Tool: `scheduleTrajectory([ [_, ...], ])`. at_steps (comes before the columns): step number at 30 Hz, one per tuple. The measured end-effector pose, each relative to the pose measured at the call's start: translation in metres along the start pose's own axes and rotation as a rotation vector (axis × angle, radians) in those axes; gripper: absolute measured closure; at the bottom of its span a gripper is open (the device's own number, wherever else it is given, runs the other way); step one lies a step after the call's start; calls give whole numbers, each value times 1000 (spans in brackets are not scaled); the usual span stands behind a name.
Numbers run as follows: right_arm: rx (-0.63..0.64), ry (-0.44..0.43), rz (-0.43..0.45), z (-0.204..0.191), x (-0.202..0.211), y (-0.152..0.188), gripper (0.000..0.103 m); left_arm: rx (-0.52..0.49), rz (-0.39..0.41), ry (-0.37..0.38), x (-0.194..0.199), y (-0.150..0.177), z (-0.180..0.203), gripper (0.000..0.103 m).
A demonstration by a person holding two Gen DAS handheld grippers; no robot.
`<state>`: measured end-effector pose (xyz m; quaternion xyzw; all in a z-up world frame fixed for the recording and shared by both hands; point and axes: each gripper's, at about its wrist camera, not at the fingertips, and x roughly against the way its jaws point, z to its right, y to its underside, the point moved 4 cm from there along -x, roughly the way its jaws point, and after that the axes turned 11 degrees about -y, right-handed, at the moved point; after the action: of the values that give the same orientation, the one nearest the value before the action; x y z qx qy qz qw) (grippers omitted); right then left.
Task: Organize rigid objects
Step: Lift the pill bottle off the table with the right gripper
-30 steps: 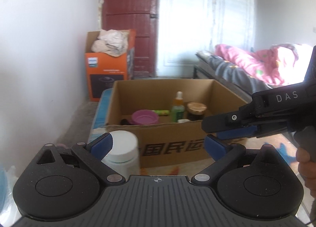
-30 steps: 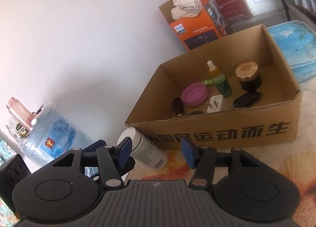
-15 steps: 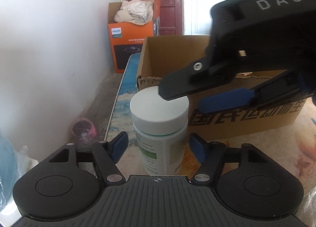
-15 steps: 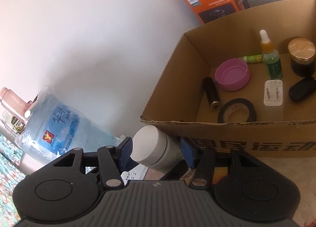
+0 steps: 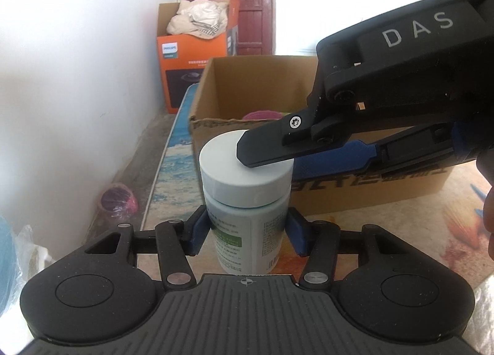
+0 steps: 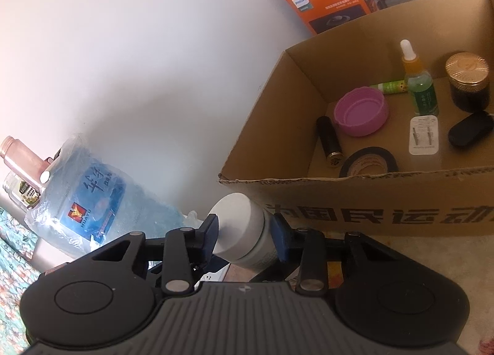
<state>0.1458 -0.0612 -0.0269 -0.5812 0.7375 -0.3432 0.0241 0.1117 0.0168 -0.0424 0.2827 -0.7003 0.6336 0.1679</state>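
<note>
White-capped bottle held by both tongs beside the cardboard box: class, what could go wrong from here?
1. The left tongs pinch the white-capped bottle by its body and the right tongs by its cap; pulling apart could twist the cap loose.
2. Lifted low, it may hit the cardboard box wall.

Your bottle (image 5: pixel 247 219) is pale, with a white cap (image 5: pixel 244 166) and a green patch on its label. Both grippers are black with blue pads (image 5: pixel 295 233); the right one carries pale grey letters. The box (image 6: pixel 379 200) before you is plain brown card with black printed characters. In it you see a purple lid (image 6: pixel 361 111), a black tape roll (image 6: pixel 369 163), a green dropper (image 6: pixel 420 89) with an orange neck, and a dark jar (image 6: pixel 469 86) capped in gold. The far carton (image 5: pixel 197 58) is orange and black.
</note>
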Motion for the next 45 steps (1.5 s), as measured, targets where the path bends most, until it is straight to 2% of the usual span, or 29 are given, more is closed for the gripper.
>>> scheduleTrajectory([
  [12,-53,75,116,19,80,9,62,-105,30,128,23,-8,63,50],
  [21,-96,122,174,41,115,18,61,-184,21,192,20,-6,102,50],
  [29,-113,135,169,56,121,19,61,-224,-18,207,14,-4,122,50],
  [34,-122,119,174,61,120,17,61,-254,-4,181,11,-7,127,48],
  [45,-127,118,179,63,123,14,61,-238,-37,177,10,-15,127,49],
])
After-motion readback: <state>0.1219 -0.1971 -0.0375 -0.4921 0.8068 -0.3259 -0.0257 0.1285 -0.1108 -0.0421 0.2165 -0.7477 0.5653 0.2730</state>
